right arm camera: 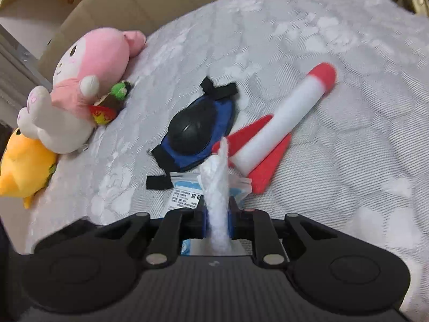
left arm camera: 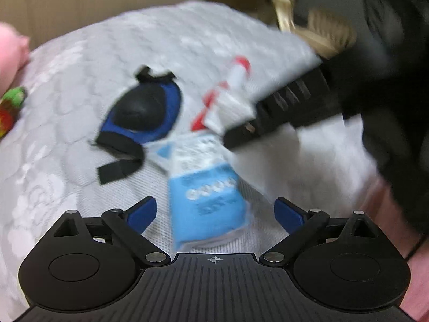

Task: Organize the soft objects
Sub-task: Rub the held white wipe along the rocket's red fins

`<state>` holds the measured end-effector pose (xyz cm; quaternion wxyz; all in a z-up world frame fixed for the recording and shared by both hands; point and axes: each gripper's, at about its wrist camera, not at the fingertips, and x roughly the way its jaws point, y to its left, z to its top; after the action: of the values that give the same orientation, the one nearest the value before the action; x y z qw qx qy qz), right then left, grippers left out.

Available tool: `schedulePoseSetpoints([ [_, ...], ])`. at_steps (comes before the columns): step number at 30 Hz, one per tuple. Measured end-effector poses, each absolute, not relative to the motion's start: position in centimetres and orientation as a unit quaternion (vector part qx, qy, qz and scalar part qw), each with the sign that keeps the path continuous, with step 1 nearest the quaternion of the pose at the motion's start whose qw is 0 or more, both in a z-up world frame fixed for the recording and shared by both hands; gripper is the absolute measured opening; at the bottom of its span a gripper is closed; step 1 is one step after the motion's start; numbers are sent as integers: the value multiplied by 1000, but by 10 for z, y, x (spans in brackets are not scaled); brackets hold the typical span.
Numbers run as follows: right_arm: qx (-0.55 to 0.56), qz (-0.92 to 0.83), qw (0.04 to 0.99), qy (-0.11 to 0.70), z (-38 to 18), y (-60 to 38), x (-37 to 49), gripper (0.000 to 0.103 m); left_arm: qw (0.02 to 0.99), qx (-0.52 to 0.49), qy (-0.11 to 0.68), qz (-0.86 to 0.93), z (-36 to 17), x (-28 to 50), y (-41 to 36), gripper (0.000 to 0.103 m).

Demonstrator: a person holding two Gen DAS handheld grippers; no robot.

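My right gripper (right arm camera: 217,214) is shut on a white crinkled plastic wad (right arm camera: 216,185), held just above the bed. Under it lies a light-blue packet (right arm camera: 185,197). I cannot tell whether the wad is joined to the packet. In the left wrist view, the blurred right gripper (left arm camera: 241,126) comes in from the right with the wad (left arm camera: 230,110). My left gripper (left arm camera: 215,214) hangs open over the near end of the packet (left arm camera: 209,196), not touching it. Beyond the packet lie a blue-and-black knee pad (right arm camera: 195,131) (left arm camera: 142,115) and a red-and-white foam rocket (right arm camera: 289,115) (left arm camera: 238,72).
The grey quilted bedspread (right arm camera: 321,40) fills both views. A pink plush (right arm camera: 91,61), a white plush (right arm camera: 51,126), a yellow plush (right arm camera: 21,166) and a small green-and-red toy (right arm camera: 110,104) sit along the left edge. A cardboard box (right arm camera: 128,0) stands behind them.
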<state>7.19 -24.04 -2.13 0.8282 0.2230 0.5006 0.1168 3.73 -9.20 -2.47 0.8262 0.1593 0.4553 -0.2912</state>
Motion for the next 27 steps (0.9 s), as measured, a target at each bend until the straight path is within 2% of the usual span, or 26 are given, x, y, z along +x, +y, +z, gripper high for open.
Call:
schedulePoseSetpoints([
  [5, 239, 109, 823, 504, -29, -244, 70, 17, 825, 206, 450, -273, -45, 40, -110, 97],
  [7, 253, 127, 827, 485, -24, -245, 67, 17, 829, 214, 443, -265, -46, 41, -109, 82],
  [8, 257, 137, 829, 477, -21, -244, 67, 17, 832, 215, 440, -261, -45, 42, -108, 77],
  [10, 255, 151, 829, 474, -21, -239, 71, 17, 839, 212, 434, -249, -41, 45, -102, 76],
  [15, 211, 164, 827, 495, -32, -214, 86, 22, 849, 260, 409, -212, -40, 44, -98, 78],
  [17, 207, 169, 828, 494, -31, -212, 86, 22, 849, 264, 410, -205, -41, 45, -95, 82],
  [27, 228, 137, 831, 489, -35, -228, 86, 21, 853, 243, 433, -158, -43, 57, -76, 90],
])
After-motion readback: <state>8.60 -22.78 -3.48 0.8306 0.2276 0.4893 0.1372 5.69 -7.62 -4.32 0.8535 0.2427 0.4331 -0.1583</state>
